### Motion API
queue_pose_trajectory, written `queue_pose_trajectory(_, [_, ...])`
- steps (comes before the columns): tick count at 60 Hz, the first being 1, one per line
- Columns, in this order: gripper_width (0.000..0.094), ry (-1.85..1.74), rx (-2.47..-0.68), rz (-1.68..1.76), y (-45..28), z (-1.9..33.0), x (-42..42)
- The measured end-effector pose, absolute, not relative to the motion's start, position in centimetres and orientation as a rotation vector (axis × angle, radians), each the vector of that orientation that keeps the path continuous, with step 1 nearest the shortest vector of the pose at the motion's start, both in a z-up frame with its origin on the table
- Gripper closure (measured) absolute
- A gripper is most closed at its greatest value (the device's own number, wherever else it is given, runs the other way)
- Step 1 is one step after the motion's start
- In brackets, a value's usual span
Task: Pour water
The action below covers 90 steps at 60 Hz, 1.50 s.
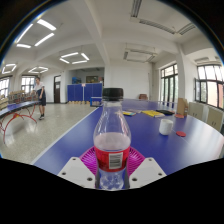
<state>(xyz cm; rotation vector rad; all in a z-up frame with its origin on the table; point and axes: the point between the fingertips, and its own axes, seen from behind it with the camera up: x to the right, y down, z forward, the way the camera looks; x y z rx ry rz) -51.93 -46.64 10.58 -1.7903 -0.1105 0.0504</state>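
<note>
A clear plastic water bottle point(111, 135) with a black cap and a red label stands upright between my fingers. My gripper point(111, 160) is shut on the bottle, its magenta pads point(90, 158) pressed against both sides at label height. The bottle is lifted above the blue table point(70, 140). A white cup point(166, 126) stands on the table beyond the fingers to the right. A small red item point(181, 133) lies just right of the cup.
A yellow item point(151, 113) and other small things lie farther back on the table. A person point(41, 97) stands far off to the left. Blue boards point(88, 92) stand by the back wall. Windows line the right side.
</note>
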Motion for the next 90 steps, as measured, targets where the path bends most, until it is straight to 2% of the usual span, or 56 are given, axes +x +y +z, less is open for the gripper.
queue_pose_trajectory(9, [0.0606,-0.074,-1.747,0.191,-45.5,15.9,-52.7])
queue_pose_trajectory(22, [0.0606,0.053,-1.57,0.528,-39.5,28.6,-53.1])
queue_pose_trajectory(32, [0.0605,0.291,-1.378,1.032,-32.1,36.6,-49.0])
queue_pose_trajectory(38, [0.0603,0.507,-1.215,1.418,-27.4,39.6,-45.0])
queue_pose_trajectory(46, [0.0605,0.799,-0.921,1.815,-21.2,39.7,-37.1])
queue_pose_trajectory(53, [0.0607,1.063,-0.689,2.037,-17.4,35.4,-31.7])
queue_pose_trajectory(61, [0.0606,1.299,-0.637,2.073,-12.8,27.6,-29.5])
queue_pose_trajectory(67, [0.0606,1.382,-0.641,2.06,-11.3,24.7,-28.7])
queue_pose_trajectory(81, [0.0607,1.393,-0.661,2.096,-10.7,24.7,-28.0])
queue_pose_trajectory(85, [0.0605,1.308,-0.731,2.057,-10.3,26.8,-27.7])
queue_pose_trajectory(87, [0.0606,1.242,-0.777,2.031,-14.0,29.4,-28.2])
queue_pose_trajectory(88, [0.0607,1.193,-0.814,2.0,-11.4,29.4,-27.3])
queue_pose_trajectory(90, [0.0606,1.101,-0.873,1.944,-11.2,31.2,-27.1])
